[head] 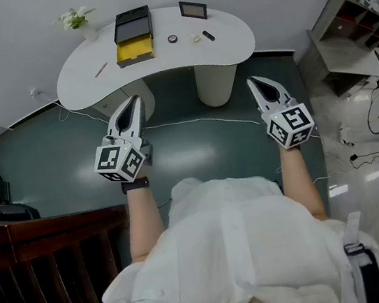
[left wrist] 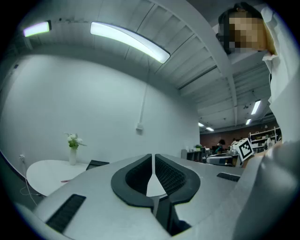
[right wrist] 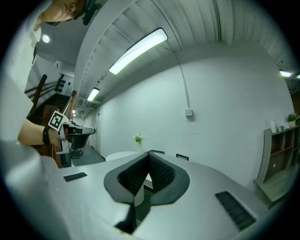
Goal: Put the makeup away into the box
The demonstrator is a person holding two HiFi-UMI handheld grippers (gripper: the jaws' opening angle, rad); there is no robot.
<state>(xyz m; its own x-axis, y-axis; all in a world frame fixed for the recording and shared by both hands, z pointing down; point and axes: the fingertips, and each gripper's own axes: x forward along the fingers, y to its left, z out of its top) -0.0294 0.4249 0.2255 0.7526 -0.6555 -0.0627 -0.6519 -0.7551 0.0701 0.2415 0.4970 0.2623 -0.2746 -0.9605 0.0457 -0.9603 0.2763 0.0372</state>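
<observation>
My left gripper (head: 137,100) and right gripper (head: 252,80) are both pressed shut on nothing, well short of the white curved table (head: 230,46); the small black makeup tube (head: 208,36) lies slanted ahead, nearer my right; the black box with yellow lining (head: 134,39) sits nearer my left.

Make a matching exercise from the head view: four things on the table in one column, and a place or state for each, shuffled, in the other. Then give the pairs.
1. vase
2. box
3. pencil
4. frame

A. lies flat, left of the box, toward the near edge of the table
B. open, yellow inside
C. right of the box, at the far edge
D. stands at the far left edge

Pairs: 1-D, 2-B, 3-A, 4-C
</observation>
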